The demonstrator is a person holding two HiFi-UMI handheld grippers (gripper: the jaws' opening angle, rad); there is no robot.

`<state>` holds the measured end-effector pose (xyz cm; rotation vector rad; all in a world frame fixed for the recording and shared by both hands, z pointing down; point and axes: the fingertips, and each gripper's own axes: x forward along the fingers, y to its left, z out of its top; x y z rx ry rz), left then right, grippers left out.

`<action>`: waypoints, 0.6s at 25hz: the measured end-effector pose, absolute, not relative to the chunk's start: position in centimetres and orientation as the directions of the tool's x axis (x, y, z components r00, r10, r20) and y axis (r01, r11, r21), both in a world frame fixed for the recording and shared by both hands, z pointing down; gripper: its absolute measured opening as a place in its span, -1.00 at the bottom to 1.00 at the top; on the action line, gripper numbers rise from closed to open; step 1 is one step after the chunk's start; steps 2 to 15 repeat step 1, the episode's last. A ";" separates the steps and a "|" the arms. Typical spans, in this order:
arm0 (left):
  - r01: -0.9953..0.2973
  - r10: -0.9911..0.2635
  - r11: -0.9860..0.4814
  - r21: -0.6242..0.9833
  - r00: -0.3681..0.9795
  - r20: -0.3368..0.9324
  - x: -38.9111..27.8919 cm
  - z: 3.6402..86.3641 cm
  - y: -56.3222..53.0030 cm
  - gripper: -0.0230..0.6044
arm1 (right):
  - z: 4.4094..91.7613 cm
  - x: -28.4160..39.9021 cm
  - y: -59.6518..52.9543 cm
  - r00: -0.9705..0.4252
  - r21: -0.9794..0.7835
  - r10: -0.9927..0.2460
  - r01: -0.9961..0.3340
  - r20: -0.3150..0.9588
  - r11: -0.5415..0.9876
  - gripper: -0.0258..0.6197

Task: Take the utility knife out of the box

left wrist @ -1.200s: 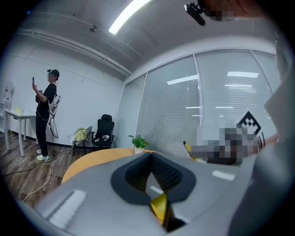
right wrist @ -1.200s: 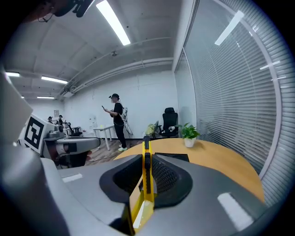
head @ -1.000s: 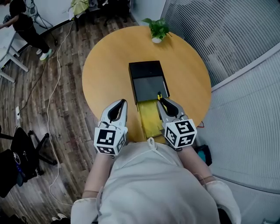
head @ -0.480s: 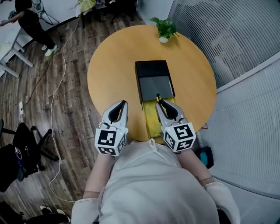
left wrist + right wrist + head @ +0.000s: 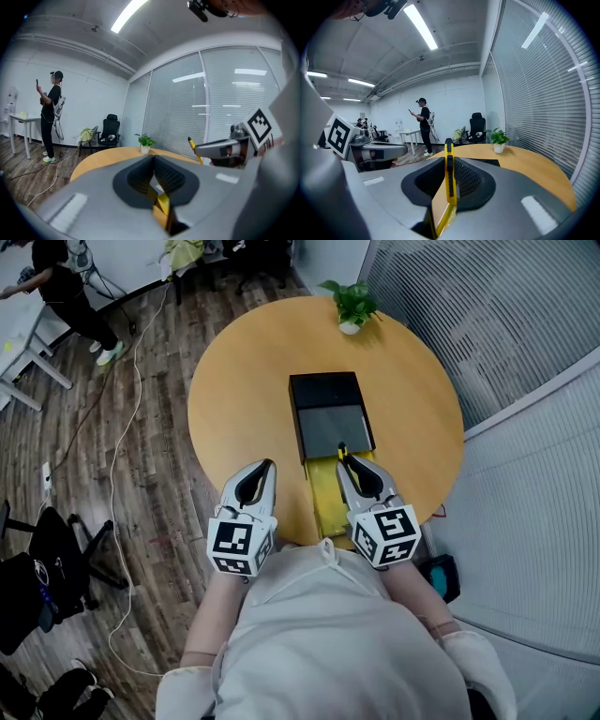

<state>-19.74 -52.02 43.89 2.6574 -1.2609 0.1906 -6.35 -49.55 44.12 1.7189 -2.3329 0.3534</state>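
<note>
One worktop (image 5: 244,381) bears one black box (image 5: 326,404), one yellow tray (image 5: 328,498) and one potted plant (image 5: 352,304). There is one utility knife (image 5: 449,173), plus the left gripper (image 5: 267,466) and right gripper (image 5: 344,461), two in all.

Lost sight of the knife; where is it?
Head view: utility knife clamped in the right hand-held gripper, over the near edge of the black box.

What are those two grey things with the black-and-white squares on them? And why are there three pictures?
A person holds a pinching tool in each hand, and the squared cubes are part of them. One picture comes from a camera on the person's head, looking down. The other two come from small cameras riding on each tool. On the round table sit a black box and a small potted plant. The right tool pinches a yellow utility knife. The left tool is closed with nothing in it.
</note>
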 end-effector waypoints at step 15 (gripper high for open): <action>-0.777 -0.753 -0.618 0.119 0.628 0.197 -19.8 43.8 -52.0 -0.91 | 44.0 -6.3 -49.5 -0.289 -0.062 -0.904 -0.957 0.316 0.284 -0.72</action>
